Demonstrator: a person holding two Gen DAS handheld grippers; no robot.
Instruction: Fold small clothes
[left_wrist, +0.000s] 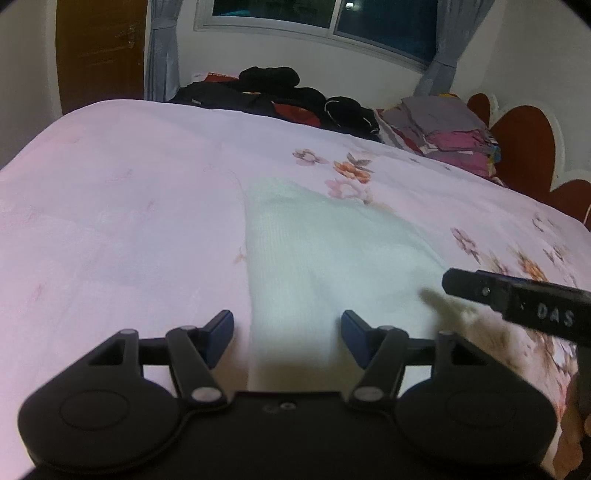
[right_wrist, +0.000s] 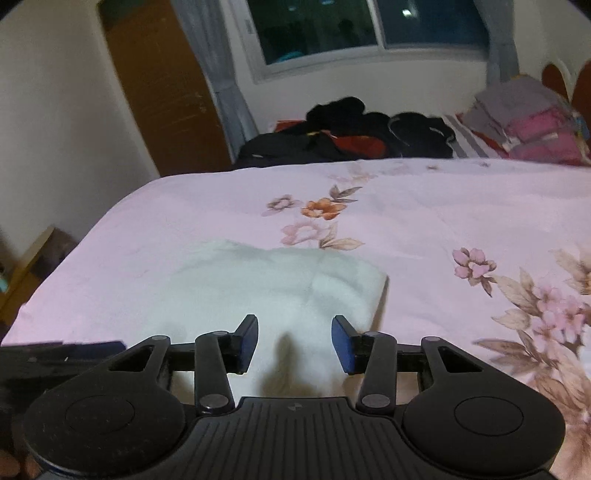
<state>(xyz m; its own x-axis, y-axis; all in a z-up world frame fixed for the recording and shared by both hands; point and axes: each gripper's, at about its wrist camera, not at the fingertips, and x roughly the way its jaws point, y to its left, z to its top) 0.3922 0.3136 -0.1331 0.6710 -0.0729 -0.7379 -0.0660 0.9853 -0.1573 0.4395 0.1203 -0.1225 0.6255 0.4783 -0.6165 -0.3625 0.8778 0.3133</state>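
A small white ribbed garment (left_wrist: 325, 258) lies flat on the pink floral bedsheet (left_wrist: 110, 221). My left gripper (left_wrist: 288, 332) is open and empty, its blue pads on either side of the garment's near left edge, just above it. My right gripper (right_wrist: 294, 341) is open and empty over the near right part of the same garment (right_wrist: 273, 288). The right gripper's black finger (left_wrist: 517, 299) shows at the right of the left wrist view. The left gripper's black body (right_wrist: 55, 354) shows at the lower left of the right wrist view.
A heap of dark clothes (left_wrist: 280, 96) lies at the far edge of the bed. A stack of folded grey and pink clothes (left_wrist: 450, 133) sits at the far right by the red headboard (left_wrist: 524, 147). A wooden door (right_wrist: 159, 85) and a window (right_wrist: 351, 33) stand behind.
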